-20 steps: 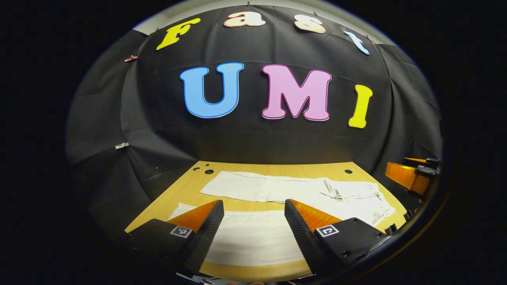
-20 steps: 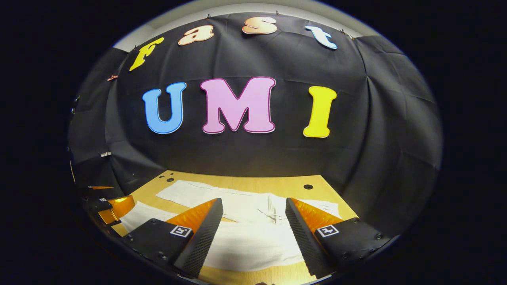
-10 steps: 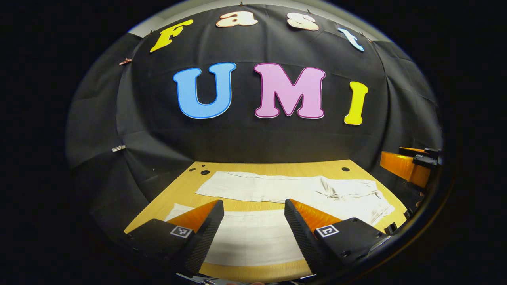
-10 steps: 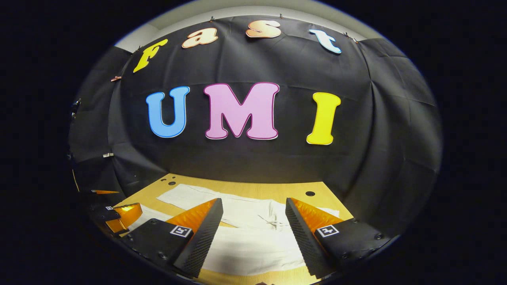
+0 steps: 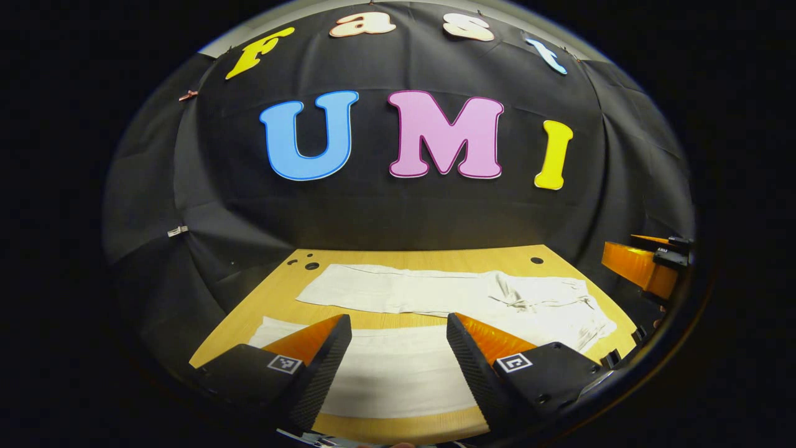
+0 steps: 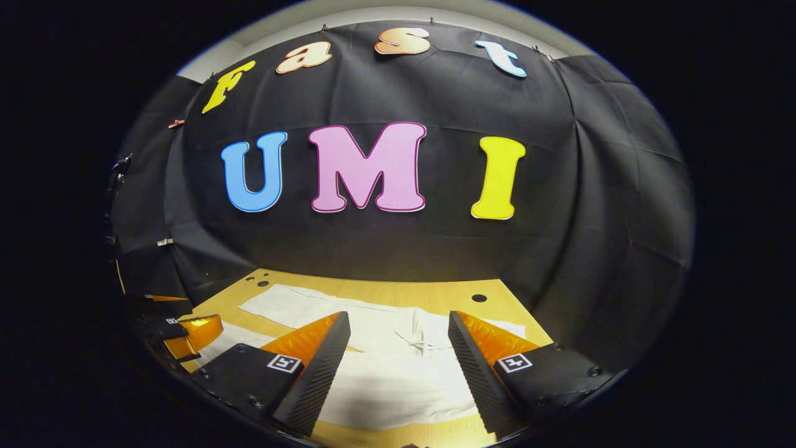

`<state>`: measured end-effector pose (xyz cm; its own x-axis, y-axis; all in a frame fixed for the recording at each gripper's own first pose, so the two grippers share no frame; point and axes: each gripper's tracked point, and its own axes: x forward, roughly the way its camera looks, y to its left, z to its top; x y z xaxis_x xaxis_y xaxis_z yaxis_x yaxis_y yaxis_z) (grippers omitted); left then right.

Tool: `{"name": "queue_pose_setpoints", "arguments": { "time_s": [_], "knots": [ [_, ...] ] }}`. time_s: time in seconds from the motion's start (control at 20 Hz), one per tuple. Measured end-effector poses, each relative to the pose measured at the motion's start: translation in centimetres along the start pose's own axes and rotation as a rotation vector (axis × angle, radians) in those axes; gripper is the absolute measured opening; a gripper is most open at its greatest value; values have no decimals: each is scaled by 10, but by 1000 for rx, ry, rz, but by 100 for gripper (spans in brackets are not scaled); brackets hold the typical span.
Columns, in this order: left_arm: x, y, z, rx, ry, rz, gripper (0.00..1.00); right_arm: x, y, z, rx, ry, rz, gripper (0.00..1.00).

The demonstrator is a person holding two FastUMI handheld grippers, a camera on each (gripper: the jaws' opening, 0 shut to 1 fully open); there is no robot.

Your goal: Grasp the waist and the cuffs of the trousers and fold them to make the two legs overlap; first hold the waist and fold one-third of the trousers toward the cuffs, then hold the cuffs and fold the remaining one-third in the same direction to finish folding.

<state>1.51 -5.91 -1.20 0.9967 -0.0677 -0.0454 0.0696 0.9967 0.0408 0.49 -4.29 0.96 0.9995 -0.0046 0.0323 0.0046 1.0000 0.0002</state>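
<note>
White trousers point(image 5: 398, 289) lie flat on the wooden table point(image 5: 435, 255), both legs running left and apart, the waist at the right point(image 5: 578, 311). My left gripper point(image 5: 398, 318) hovers open above the near leg point(image 5: 392, 373), holding nothing. My right gripper point(image 6: 398, 314) is open too, above the waist part of the trousers point(image 6: 385, 386), with the drawstring point(image 6: 413, 341) lying between its fingers. In the left gripper view the right gripper point(image 5: 643, 267) shows at the right edge. In the right gripper view the left gripper point(image 6: 180, 326) shows at the far left.
The black cloth wall rises right behind the table's far edge. Small round holes mark the tabletop at the far left point(image 5: 311, 266) and far right point(image 5: 536, 260). A strip of bare wood point(image 5: 398, 429) runs along the front edge below the near leg.
Both views have shifted slightly, the left one now showing a bit more tabletop. The trousers lie as before and both grippers stay open.
</note>
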Motion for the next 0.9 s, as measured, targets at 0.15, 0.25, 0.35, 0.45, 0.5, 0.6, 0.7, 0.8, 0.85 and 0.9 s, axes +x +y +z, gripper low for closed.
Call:
{"name": "queue_pose_setpoints", "arguments": {
  "time_s": [0.15, 0.25, 0.35, 0.45, 0.5, 0.6, 0.7, 0.8, 0.85, 0.9],
  "knots": [
    [4, -2, 4, 8, -5, 2, 98, 1, -14, -11, -62, 20, 2, 98],
    [6, 0, 5, 10, -9, 13, 98, -1, -30, -19, -129, 36, 2, 98],
    [7, 4, 4, 5, -2, 31, 98, -2, -50, -28, -195, 54, 3, 98],
    [10, 8, 2, -3, 3, 47, 97, -1, -68, -34, -246, 75, 9, 98],
    [11, 8, 1, -7, 4, 56, 98, -2, -76, -36, -276, 83, 14, 98],
    [13, 11, -1, -15, 5, 77, 98, -2, -95, -42, -349, 95, 21, 98],
    [14, 14, -4, -28, 3, 97, 98, 0, -117, -47, -429, 112, 26, 98],
    [16, 17, -9, -47, 15, 118, 98, -2, -136, -60, -489, 157, 51, 98],
    [16, 19, -11, -50, 21, 128, 98, -4, -145, -70, -513, 181, 72, 98],
    [16, 21, -14, -47, 27, 137, 98, -7, -156, -79, -554, 206, 83, 98]
  ]
}}
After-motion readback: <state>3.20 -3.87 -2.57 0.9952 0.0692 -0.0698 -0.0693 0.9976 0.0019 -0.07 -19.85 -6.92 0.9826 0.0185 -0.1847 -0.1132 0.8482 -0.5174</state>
